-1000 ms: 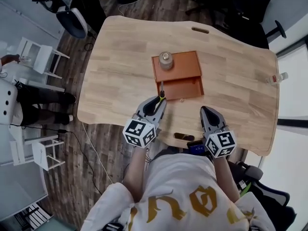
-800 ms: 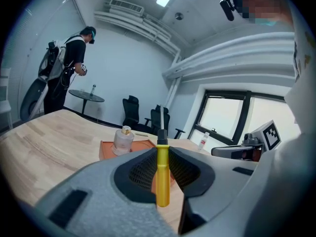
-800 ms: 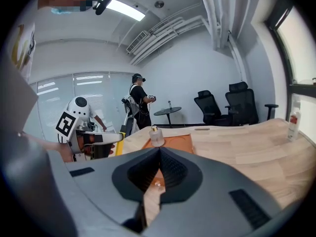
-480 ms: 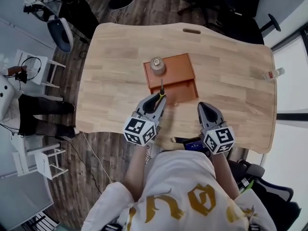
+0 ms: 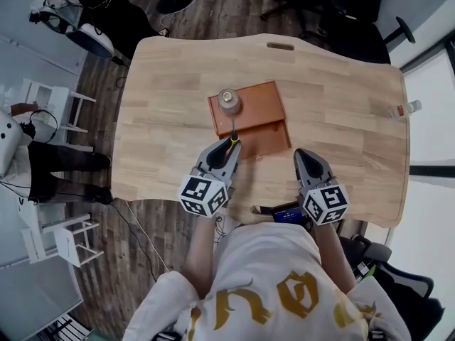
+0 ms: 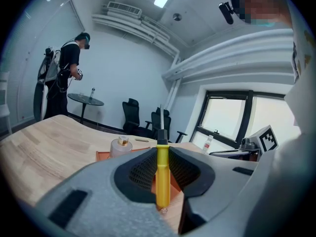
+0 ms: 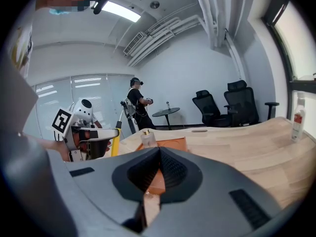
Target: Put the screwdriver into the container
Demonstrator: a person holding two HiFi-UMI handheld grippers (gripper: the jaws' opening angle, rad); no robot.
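My left gripper is shut on a yellow-handled screwdriver, whose black collar and steel shaft stand up between the jaws. In the head view the screwdriver points at the near edge of the orange container, a shallow wooden tray in the middle of the table. A small round bottle stands in the container's far left corner. To the right, my right gripper hangs near the table's front edge, jaws closed and holding nothing. The right gripper view shows the container and the left gripper's screwdriver.
The light wooden table has a cable slot at its far edge and a small bottle at its right edge. A dark device lies at the front edge. Office chairs stand beyond the table, and a person stands far off at a small round table.
The left gripper with the screwdriver has edged slightly left and forward, its tip now nearer the container's near-left edge. The right gripper has hardly moved.
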